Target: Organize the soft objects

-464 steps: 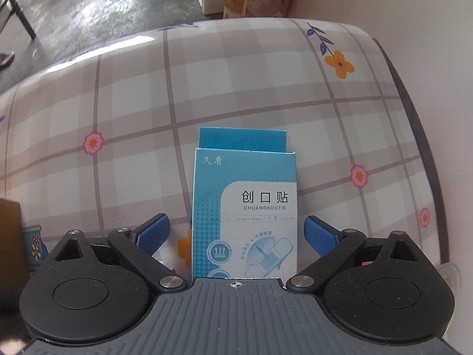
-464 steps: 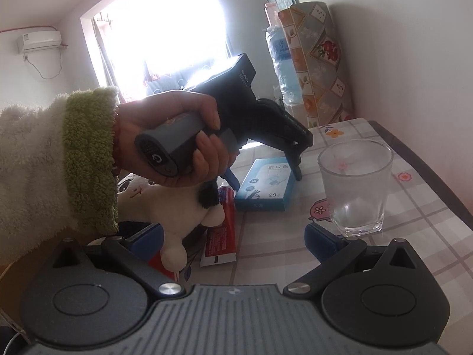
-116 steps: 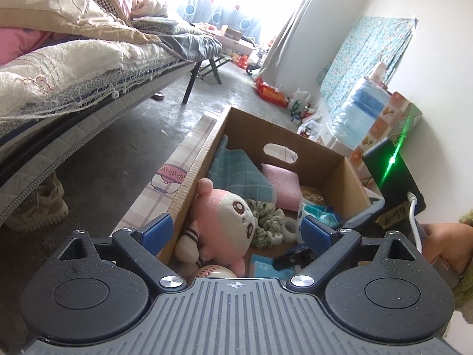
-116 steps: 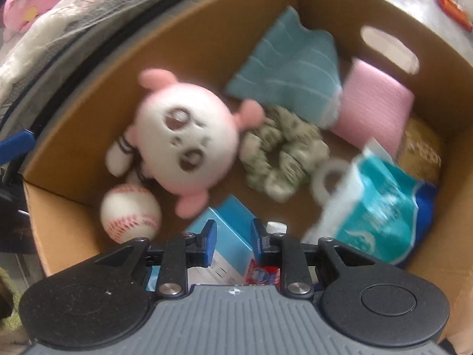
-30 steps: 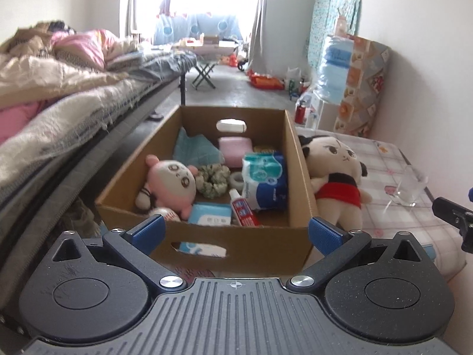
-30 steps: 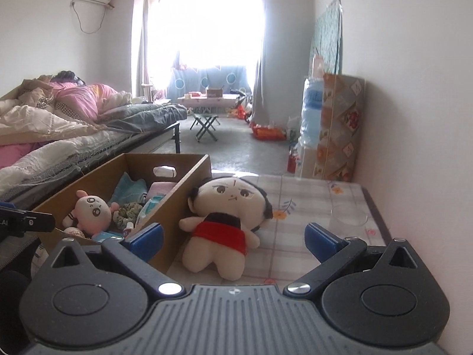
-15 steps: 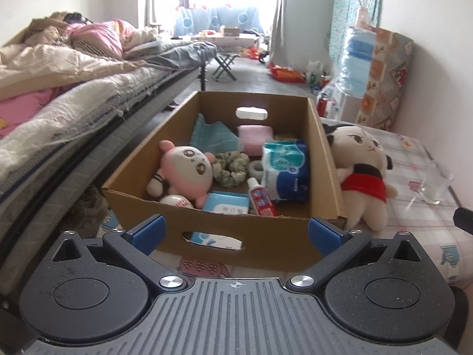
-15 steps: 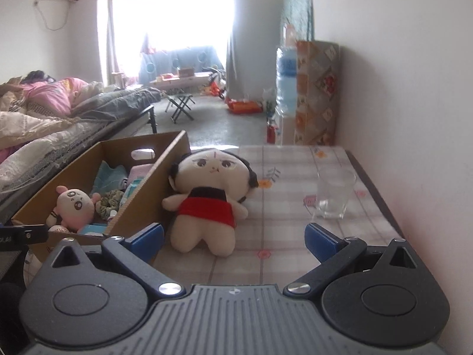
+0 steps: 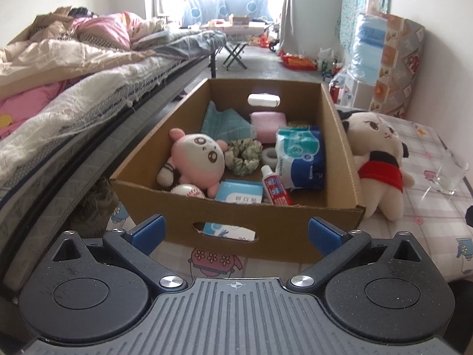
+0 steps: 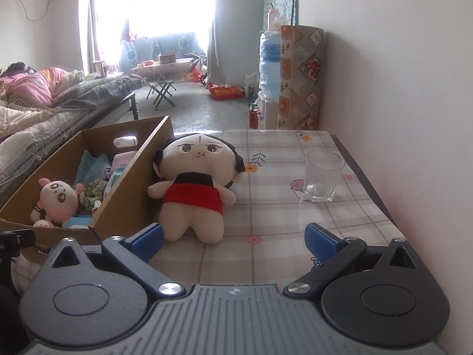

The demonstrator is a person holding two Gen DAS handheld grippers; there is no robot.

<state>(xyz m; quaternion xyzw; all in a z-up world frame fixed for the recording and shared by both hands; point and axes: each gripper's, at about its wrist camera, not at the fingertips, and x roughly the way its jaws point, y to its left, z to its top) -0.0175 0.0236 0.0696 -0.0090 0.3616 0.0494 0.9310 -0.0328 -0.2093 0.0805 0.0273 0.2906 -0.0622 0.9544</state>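
Both grippers empty, jaws spread wide: left gripper [image 9: 236, 230] faces the cardboard box [image 9: 236, 219], right gripper [image 10: 233, 238] faces the black-haired doll [image 10: 195, 189]. Doll lies on the worktop [image 10: 295, 216], touching the box's right wall, still outside it. Risks, imo: glass [image 10: 323, 176] stands right of the doll w/ a clear gap, so a wide swing could tip it; a shallow pinch on plush may slip; 1 limb could snag the box rim.

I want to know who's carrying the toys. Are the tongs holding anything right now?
No. The left tongs and the right tongs are both open, with nothing between them. The doll just lies on the table.
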